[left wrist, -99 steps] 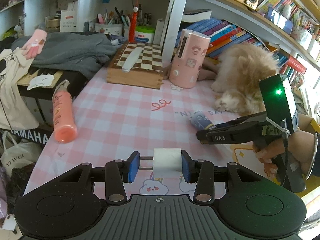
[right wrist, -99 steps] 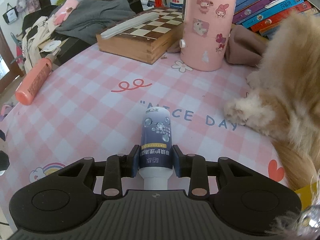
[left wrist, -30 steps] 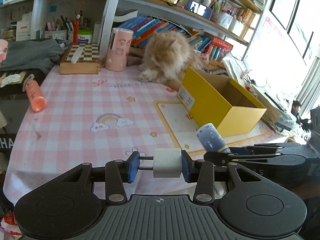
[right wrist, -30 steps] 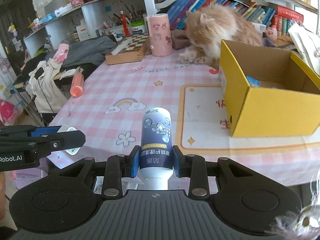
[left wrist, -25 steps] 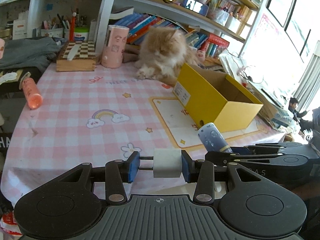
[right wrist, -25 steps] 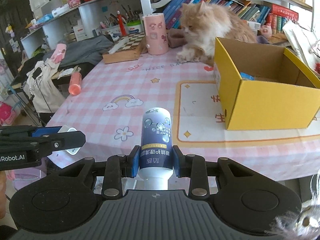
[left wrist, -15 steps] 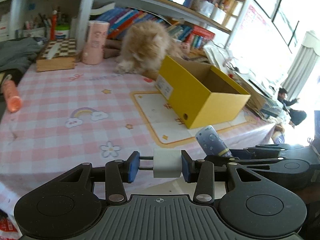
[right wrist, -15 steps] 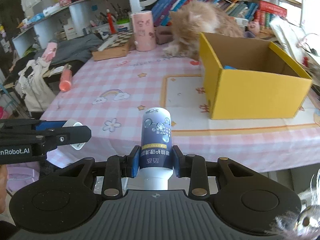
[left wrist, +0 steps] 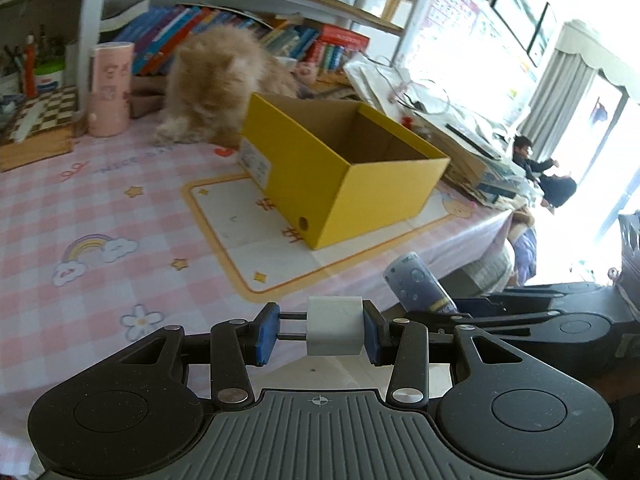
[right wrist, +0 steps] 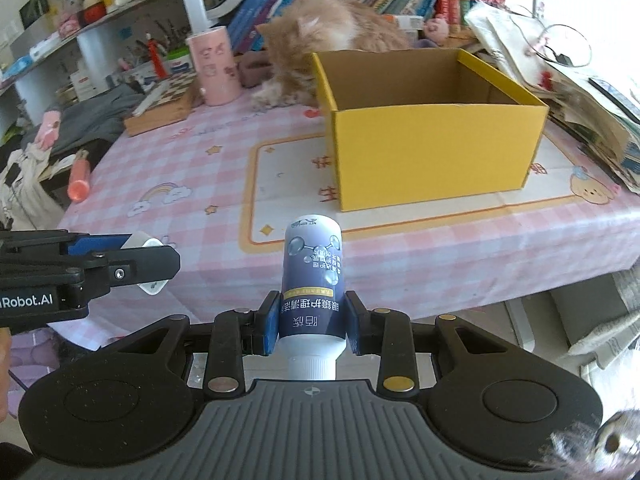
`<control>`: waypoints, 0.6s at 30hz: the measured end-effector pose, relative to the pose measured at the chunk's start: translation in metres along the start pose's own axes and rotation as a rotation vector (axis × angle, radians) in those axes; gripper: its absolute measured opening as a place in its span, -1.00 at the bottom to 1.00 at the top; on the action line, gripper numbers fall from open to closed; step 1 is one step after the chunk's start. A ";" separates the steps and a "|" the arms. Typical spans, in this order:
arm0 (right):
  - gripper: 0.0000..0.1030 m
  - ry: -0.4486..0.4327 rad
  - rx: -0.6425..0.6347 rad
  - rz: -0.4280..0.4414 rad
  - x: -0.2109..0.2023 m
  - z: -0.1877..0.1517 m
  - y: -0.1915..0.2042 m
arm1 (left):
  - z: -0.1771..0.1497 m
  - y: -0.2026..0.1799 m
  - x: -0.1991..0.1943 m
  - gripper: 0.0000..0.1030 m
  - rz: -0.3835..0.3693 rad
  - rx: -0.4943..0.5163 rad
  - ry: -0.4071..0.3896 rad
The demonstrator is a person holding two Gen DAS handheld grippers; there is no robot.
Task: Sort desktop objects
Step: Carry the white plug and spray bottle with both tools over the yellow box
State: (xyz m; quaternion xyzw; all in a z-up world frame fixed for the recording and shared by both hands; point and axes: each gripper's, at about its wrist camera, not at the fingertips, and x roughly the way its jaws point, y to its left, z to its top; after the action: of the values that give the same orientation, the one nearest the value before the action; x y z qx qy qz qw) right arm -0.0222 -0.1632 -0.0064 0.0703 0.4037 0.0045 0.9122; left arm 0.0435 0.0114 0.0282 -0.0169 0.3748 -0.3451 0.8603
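My left gripper is shut on a small white roll, held off the table's near edge. In the right wrist view it shows at the left as a dark arm with the white roll at its tip. My right gripper is shut on a dark blue bottle, white cap toward the camera. That bottle also shows at the lower right of the left wrist view. An open yellow cardboard box stands on the pink checked table, beyond both grippers. What lies inside the yellow box is hidden.
A fluffy orange cat sits right behind the box. A pink canister and a wooden chess box stand at the far left, with an orange tube near the left edge. Stacked papers lie right of the box.
Both grippers have swung to the right along the table's near edge, so the yellow box now sits nearer the middle of both views. Both grips are unchanged.
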 end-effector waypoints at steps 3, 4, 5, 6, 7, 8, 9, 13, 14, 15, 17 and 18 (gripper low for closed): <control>-0.41 0.007 0.007 -0.008 0.000 0.000 -0.009 | 0.002 -0.008 0.009 -0.19 -0.015 0.012 0.015; -0.41 0.010 0.008 -0.009 0.001 0.001 -0.012 | 0.003 -0.011 0.012 -0.19 -0.020 0.014 0.018; -0.41 0.013 0.008 -0.010 0.001 0.001 -0.015 | 0.004 -0.013 0.014 -0.19 -0.022 0.016 0.021; -0.41 0.014 0.011 -0.009 0.001 0.002 -0.018 | 0.006 -0.016 0.018 -0.19 -0.023 0.021 0.023; -0.41 0.015 0.014 -0.008 0.001 0.003 -0.021 | 0.008 -0.018 0.021 -0.19 -0.023 0.024 0.024; -0.41 0.016 0.018 -0.007 0.002 0.004 -0.025 | 0.010 -0.020 0.023 -0.19 -0.023 0.026 0.024; -0.41 0.017 0.022 -0.006 0.003 0.006 -0.029 | 0.013 -0.022 0.025 -0.19 -0.022 0.027 0.023; -0.41 0.018 0.021 0.002 0.008 0.015 -0.043 | 0.022 -0.028 0.035 -0.19 -0.011 0.019 0.021; -0.41 0.019 0.017 0.006 0.009 0.017 -0.046 | 0.024 -0.030 0.038 -0.19 -0.008 0.018 0.022; -0.41 0.020 0.013 0.010 0.011 0.020 -0.050 | 0.026 -0.032 0.041 -0.19 -0.004 0.018 0.021; -0.41 0.020 0.003 0.018 0.014 0.026 -0.056 | 0.031 -0.037 0.048 -0.19 0.005 0.023 0.018; -0.41 0.019 -0.001 0.023 0.015 0.029 -0.060 | 0.035 -0.040 0.051 -0.19 0.008 0.027 0.016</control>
State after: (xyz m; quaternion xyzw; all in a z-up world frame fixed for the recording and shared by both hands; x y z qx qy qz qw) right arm 0.0060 -0.2254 -0.0062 0.0744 0.4115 0.0159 0.9082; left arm 0.0677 -0.0584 0.0321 -0.0012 0.3770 -0.3469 0.8588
